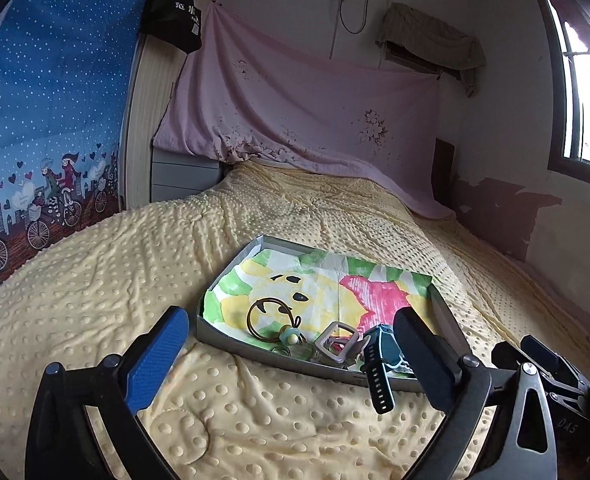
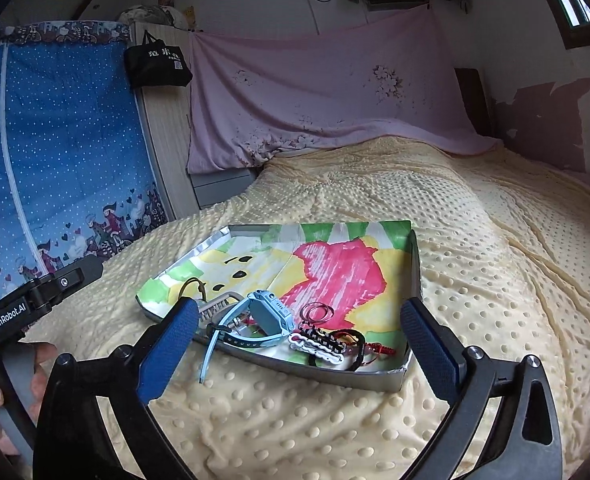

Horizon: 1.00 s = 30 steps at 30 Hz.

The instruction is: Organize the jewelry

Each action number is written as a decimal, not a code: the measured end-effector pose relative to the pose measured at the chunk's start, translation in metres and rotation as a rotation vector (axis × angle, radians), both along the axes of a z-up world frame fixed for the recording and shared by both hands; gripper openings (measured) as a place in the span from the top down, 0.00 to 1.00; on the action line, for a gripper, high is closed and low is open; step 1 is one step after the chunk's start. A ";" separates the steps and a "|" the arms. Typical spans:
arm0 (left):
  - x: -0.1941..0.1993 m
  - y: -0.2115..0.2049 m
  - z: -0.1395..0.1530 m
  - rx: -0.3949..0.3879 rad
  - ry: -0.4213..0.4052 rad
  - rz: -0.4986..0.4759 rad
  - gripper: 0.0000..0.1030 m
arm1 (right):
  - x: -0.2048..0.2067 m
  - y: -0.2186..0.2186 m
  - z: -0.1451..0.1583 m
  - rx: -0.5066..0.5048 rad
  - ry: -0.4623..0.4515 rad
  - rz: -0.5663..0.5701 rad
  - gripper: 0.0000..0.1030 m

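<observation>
Both tools stand spread wide and empty: left gripper [image 1: 291,354] and right gripper [image 2: 299,342] hover over the near edge of the shallow grey cardboard tray [image 2: 413,264], touching nothing. Inside that near edge lies the light-blue plastic smartwatch [image 2: 269,314]; its strap droops over the rim, so a nudge could drag it onto the bumpy yellow blanket [image 2: 295,420].

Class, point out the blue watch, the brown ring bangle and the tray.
blue watch [image 2: 269,314]: right wrist view, on its face.
brown ring bangle [image 1: 251,318]: left wrist view, left rim.
tray [image 2: 335,372]: right wrist view, near wall.
</observation>
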<state>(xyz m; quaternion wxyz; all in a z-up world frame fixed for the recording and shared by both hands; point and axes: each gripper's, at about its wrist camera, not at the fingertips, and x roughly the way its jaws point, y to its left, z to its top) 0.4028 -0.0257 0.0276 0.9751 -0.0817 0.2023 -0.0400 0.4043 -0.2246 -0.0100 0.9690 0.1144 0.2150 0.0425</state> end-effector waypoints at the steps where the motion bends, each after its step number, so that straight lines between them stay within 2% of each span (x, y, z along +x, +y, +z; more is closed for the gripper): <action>1: -0.006 0.000 0.003 0.006 -0.006 0.002 0.00 | -0.007 0.000 0.003 0.001 -0.004 -0.001 0.03; 9: -0.070 0.001 0.020 0.013 -0.058 0.013 0.00 | -0.076 -0.004 0.036 -0.003 -0.068 -0.014 0.03; 17: -0.137 0.000 0.034 0.058 -0.100 0.027 0.00 | -0.152 0.001 0.068 -0.014 -0.137 -0.027 0.02; 21: -0.167 0.005 0.037 0.047 -0.092 0.023 0.00 | -0.187 0.008 0.081 -0.024 -0.166 -0.031 0.02; 30: -0.225 0.024 0.042 0.049 -0.113 0.042 0.00 | -0.245 0.028 0.091 -0.015 -0.197 -0.017 0.02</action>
